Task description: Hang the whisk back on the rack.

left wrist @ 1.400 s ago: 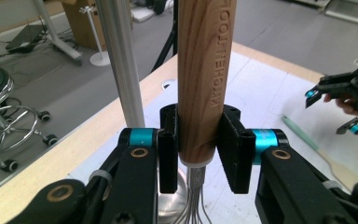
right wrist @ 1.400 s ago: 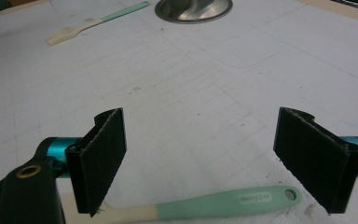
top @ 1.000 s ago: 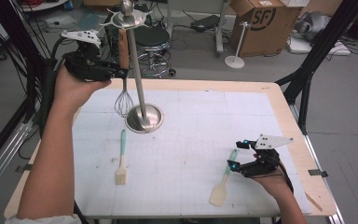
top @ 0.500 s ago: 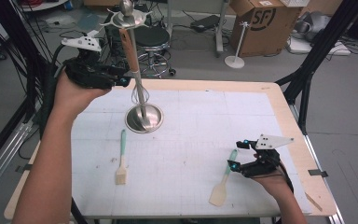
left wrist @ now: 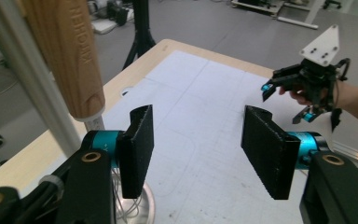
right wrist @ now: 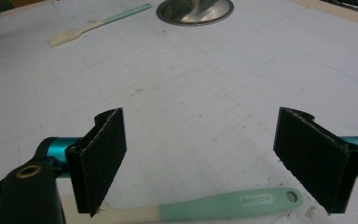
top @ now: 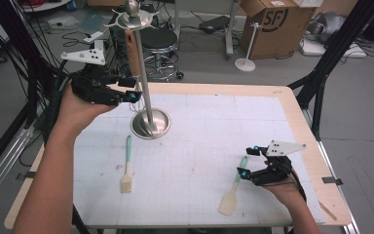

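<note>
The whisk (top: 134, 51) hangs from the top of the stand (top: 146, 105), its wooden handle just beside the pole; in the left gripper view that handle (left wrist: 70, 56) is up at the left, with the wires low behind the near jaw, seemingly over the stand's round base (top: 150, 124), though they are mostly hidden there.

The left gripper (top: 132, 94) is just beside the pole, on its left in the high view, raised off the table (top: 272, 117). Its jaws have just been opening and now stand apart with nothing between the pads (left wrist: 137, 149); the whisk handle is outside them, near the left jaw.

In front of the stand and a little left lies a brush (top: 126, 165) with a green handle, flat on the table, bristles toward the person.

Well to the right of the stand, near the front edge, lies a spatula (top: 233, 187) with a green handle and pale blade. The right gripper (top: 249, 161) sits low over its handle end, jaws wide and pads (right wrist: 100, 156) clear of it; the spatula (right wrist: 214, 205) lies crosswise below them.

Beyond the table, behind the stand, are a black stool (top: 158, 41) and a cardboard box (top: 268, 24) on the floor.
</note>
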The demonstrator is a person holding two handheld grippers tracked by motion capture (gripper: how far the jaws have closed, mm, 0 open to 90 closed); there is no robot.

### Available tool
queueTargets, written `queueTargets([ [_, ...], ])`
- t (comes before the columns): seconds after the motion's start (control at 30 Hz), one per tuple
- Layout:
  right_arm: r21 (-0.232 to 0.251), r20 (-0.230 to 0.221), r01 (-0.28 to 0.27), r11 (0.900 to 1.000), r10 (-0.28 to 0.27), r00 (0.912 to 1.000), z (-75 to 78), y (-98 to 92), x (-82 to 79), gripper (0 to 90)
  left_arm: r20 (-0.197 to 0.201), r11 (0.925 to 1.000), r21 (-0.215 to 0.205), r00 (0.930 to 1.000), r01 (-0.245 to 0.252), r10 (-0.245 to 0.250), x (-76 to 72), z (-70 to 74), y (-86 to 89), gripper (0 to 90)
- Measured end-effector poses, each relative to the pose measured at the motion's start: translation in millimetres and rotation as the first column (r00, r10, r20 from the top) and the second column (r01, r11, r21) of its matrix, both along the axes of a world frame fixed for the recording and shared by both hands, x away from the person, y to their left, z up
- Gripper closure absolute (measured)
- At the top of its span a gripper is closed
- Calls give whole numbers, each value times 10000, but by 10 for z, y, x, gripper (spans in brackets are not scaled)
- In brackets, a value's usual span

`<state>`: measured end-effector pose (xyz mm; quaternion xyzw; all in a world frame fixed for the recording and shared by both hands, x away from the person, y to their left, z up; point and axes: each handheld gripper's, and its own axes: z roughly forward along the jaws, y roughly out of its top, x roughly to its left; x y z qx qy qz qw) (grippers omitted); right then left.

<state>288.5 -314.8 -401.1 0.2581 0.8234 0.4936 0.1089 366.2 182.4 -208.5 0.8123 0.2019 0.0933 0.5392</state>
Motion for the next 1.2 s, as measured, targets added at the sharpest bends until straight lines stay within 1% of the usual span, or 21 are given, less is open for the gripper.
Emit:
queueTargets([
  [0.13,5,52,16,10000,-16,10000,0,-9,5,163,-13,9998,-50,9998,213,-213,-2,-8,-41,414],
  [0.27,16,14,27,10000,-27,10000,2,-6,-1,163,-48,9984,-100,9984,560,-561,4,-26,-75,388],
  [0.33,19,34,8,10000,-8,10000,1,-10,1,163,-130,9973,-119,9973,718,-719,7,-37,-96,372],
  [0.37,18,35,-4,10000,4,10000,1,-12,2,163,-123,9971,-142,9971,745,-747,8,-42,-109,355],
  [0.4,26,22,11,10000,-11,10000,2,-11,0,163,-70,9969,-65,9968,790,-791,9,-43,-115,344],
  [0.43,26,37,4,10000,-4,10000,2,-11,1,163,-98,9969,-141,9969,779,-780,6,-47,-127,338],
  [0.57,21,32,3,10000,-3,10000,1,-11,2,163,-34,9958,-146,9959,899,-899,1,-57,-146,297],
  [0.8,-7,-1,-3,10000,3,10000,-3,-6,3,163,62,9953,-182,9955,949,-948,-25,-136,-183,222],
  [0.97,8,7,-2,10000,2,10000,-2,-7,3,163,58,9936,-231,9939,1103,-1102,-49,-203,-221,208],
  [1.13,-7,3,-6,10000,6,10000,-3,-6,5,163,96,9913,-107,9913,1312,-1311,-88,-268,-280,198],
  [1.2,3,8,-1,10000,1,10000,-2,-7,3,163,96,9906,-136,9907,1359,-1358,-104,-301,-303,192],
])
